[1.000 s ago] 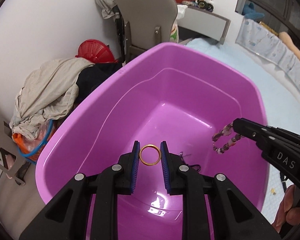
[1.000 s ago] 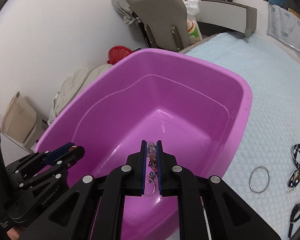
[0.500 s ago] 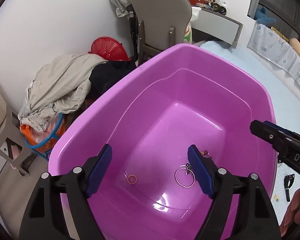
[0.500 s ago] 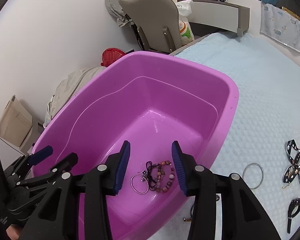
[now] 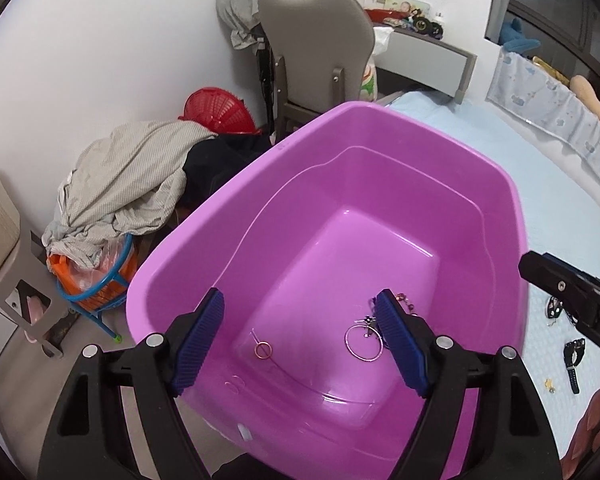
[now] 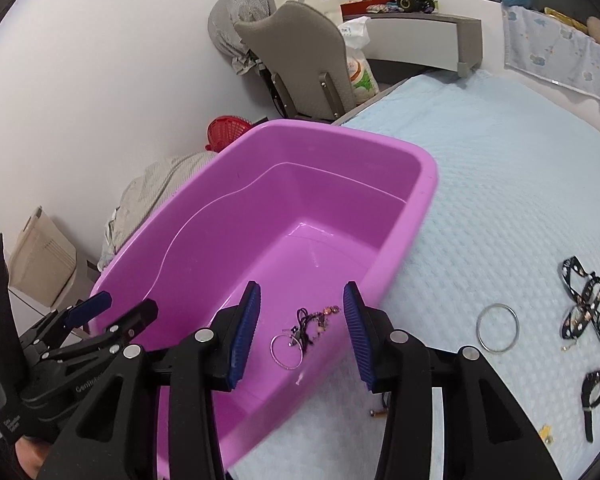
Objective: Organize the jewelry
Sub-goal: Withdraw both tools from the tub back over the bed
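A purple plastic tub (image 5: 380, 128) (image 6: 420, 168) sits on a light blue bedspread. Inside it lie a small gold ring (image 5: 262, 349), a silver hoop (image 5: 363, 342) (image 6: 286, 352) and a beaded bracelet tangled with a dark cord (image 6: 316, 318). My left gripper (image 5: 300, 336) is open and empty above the tub's near end. My right gripper (image 6: 300, 328) is open and empty above the tub's right side. On the bedspread to the right lie a silver bangle (image 6: 497, 329), a black patterned strap (image 6: 586, 307) and a black clasp piece (image 6: 596, 390).
A grey chair (image 5: 316, 52) stands behind the tub. A pile of clothes (image 5: 132, 184), a red basket (image 5: 216, 114) and an orange basket (image 5: 92, 276) lie on the floor left of the bed. Small gold bits (image 6: 544, 432) lie on the bedspread.
Both grippers opened and dropped their pieces: the gold ring from the left, the beaded bracelet from the right. Both now lie in the tub, and both grippers have pulled back and up.
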The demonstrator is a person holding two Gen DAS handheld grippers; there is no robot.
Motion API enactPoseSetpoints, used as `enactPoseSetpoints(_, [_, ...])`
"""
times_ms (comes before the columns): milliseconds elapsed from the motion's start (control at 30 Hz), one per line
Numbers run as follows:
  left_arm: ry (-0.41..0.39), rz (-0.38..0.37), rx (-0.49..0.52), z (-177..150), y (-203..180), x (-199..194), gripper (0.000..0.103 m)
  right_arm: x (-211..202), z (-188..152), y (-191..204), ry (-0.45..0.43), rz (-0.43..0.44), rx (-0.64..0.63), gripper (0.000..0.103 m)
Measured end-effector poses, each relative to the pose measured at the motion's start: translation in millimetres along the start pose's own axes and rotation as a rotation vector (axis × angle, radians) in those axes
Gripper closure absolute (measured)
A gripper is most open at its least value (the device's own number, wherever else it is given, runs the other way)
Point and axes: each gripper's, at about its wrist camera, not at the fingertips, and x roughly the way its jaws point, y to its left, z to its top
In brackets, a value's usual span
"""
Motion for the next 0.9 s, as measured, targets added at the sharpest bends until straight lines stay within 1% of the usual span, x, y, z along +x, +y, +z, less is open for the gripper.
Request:
enactPoseSetpoints(233, [-0.038, -0.029, 0.024, -11.5, -9.7, -27.1, 0.026, -39.4, -28.6, -7.8, -0.049, -0.018, 0.028, 0.060])
enactPoseSetpoints(467, [-0.064, -0.068, 0.056, -29.2, -26.9, -52.8, 0.026, -87.7, -67.0, -19.6, -0.114, -0.047, 0.056, 0.058])
enactPoseSetpoints(600, [-0.070, -0.091, 0.081, -42.9, -40.0, -63.5, 0.026, -114.7, -92.7, -31.1, -0.142, -0.067, 0.082, 0.057])
enactPoseSetpoints(800, [-0.062, -0.138, 0.133, -71.9, -68.9, -77.3, 0.026, -140.7, -131.8, -50.3, -0.161, -0.105, 0.119, 0.055])
enactPoseSetpoints(900, [-0.061, -0.167, 0.165, -86.9, -84.5, -84.3, 0.026, -155.5, -158.6, -63.8, -0.163, -0.144, 0.137, 0.055])
